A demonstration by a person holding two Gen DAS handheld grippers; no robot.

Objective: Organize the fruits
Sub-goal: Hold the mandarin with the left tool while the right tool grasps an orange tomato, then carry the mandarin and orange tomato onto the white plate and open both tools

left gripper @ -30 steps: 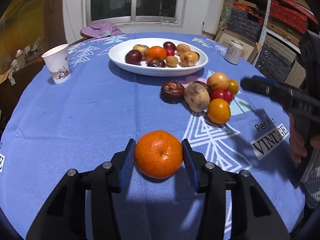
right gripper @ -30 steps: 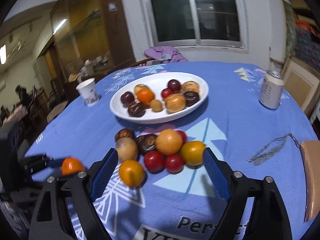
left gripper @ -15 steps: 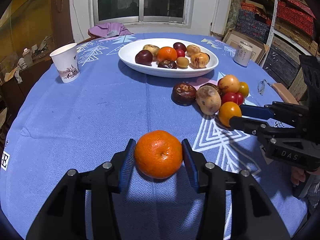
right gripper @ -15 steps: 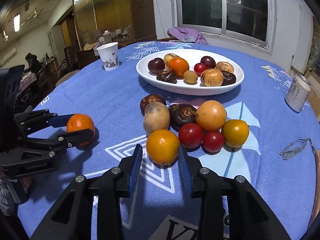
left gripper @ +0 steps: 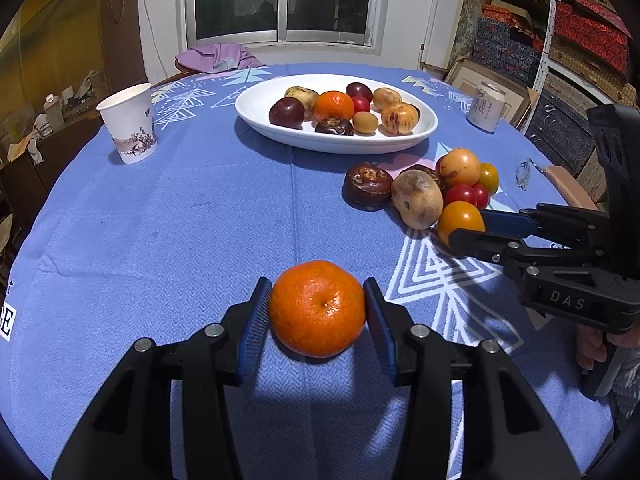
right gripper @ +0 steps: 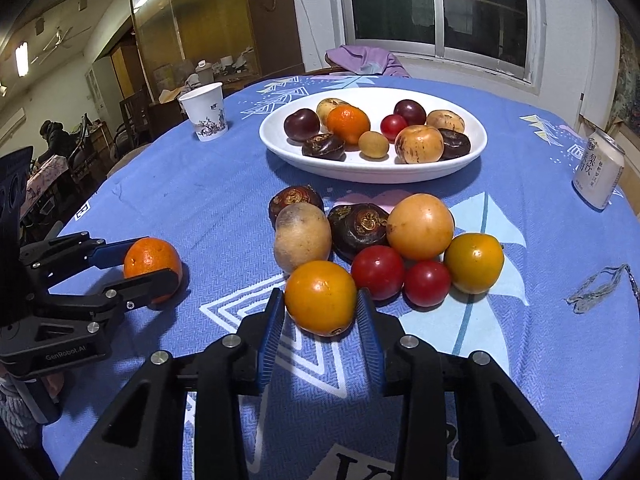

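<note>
On the blue woven tablecloth (left gripper: 180, 216), at about 6 o'clock in my left wrist view, my left gripper (left gripper: 317, 312) is clamped on a round orange mandarin (left gripper: 317, 307), blue pads pressed on both its sides, fruit sitting on the cloth. From the right wrist view the same tongs show at 9 o'clock, and I can read "GenRobot.AI" on the body.

My right gripper (right gripper: 321, 304) is closed on a smooth yellow-orange round fruit (right gripper: 320, 297), the pads snug against each side. That one's the nearest fruit of the loose pile (right gripper: 384, 240) at the middle of the cloth: two small red tomato-looking ones, another yellow-orange one, a big pale orange one, a tan potato-shaped one and a couple of dark brown wrinkly ones, all touching. In the left view the right tongs come in from 3 o'clock with "DAS" on the side.

Behind the pile at 12 o'clock is the white oval ceramic dish (right gripper: 372, 170) holding about nine fruits, including another mandarin and two dark purple plums.

White paper cup with a blossom print (right gripper: 205, 112) at 10 o'clock. White drink can (right gripper: 598, 170) at 2 o'clock, Chinese characters on it that I can't make out. The cloth print at 6 o'clock is cut off, just a "V" showing.
</note>
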